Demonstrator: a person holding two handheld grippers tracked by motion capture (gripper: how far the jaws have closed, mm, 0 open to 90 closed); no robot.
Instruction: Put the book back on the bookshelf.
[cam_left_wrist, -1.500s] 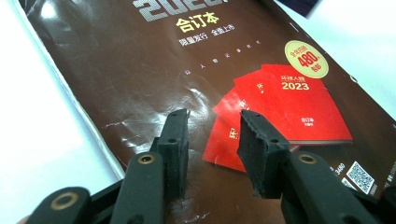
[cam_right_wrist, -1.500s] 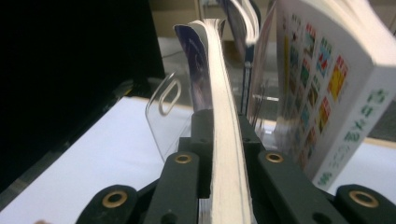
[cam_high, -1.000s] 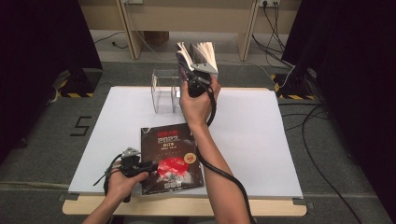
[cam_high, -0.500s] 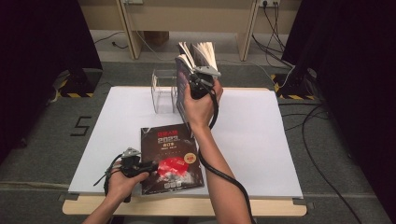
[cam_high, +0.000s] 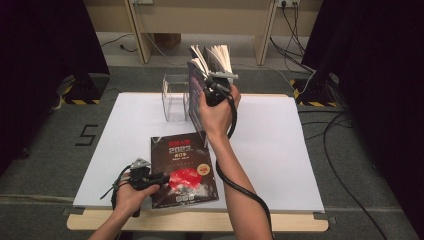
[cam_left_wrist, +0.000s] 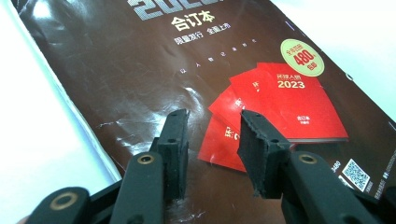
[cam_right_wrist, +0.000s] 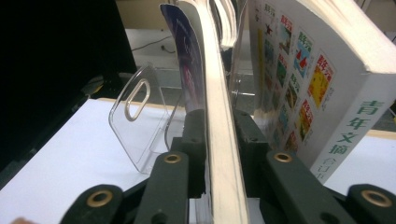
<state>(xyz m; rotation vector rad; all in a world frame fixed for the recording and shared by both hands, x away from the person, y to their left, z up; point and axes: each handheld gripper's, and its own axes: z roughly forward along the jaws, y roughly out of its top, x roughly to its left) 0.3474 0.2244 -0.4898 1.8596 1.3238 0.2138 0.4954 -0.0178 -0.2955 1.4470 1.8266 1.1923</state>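
Currently the right gripper (cam_high: 216, 86) is raised over the far middle of the white table (cam_high: 280, 150), and its jaws pinch a thin book with a blue-purple cover (cam_right_wrist: 219, 116) by its lower edge. The right gripper view shows both black pads pressed flat against the two sides of this book, which stands upright with its upper pages fanning apart. The jaws have just been closing on it. Just beside this book, on the right of that view, a thick book with a white spine and green characters (cam_right_wrist: 327, 93) stands upright, its cover printed with small coloured pictures. A clear acrylic book stand (cam_high: 175, 97) sits on the table at the far edge, and the held book is right next to it; whether they touch cannot be told.

The left gripper (cam_high: 145, 177) rests low at the near edge of the table. In the left gripper view its jaws are spread apart with nothing between them, and the tips hover just over a dark brown magazine with red booklets and "2023" on its cover (cam_left_wrist: 187, 79). This magazine lies flat on the table near the person's side, well apart from the stand.
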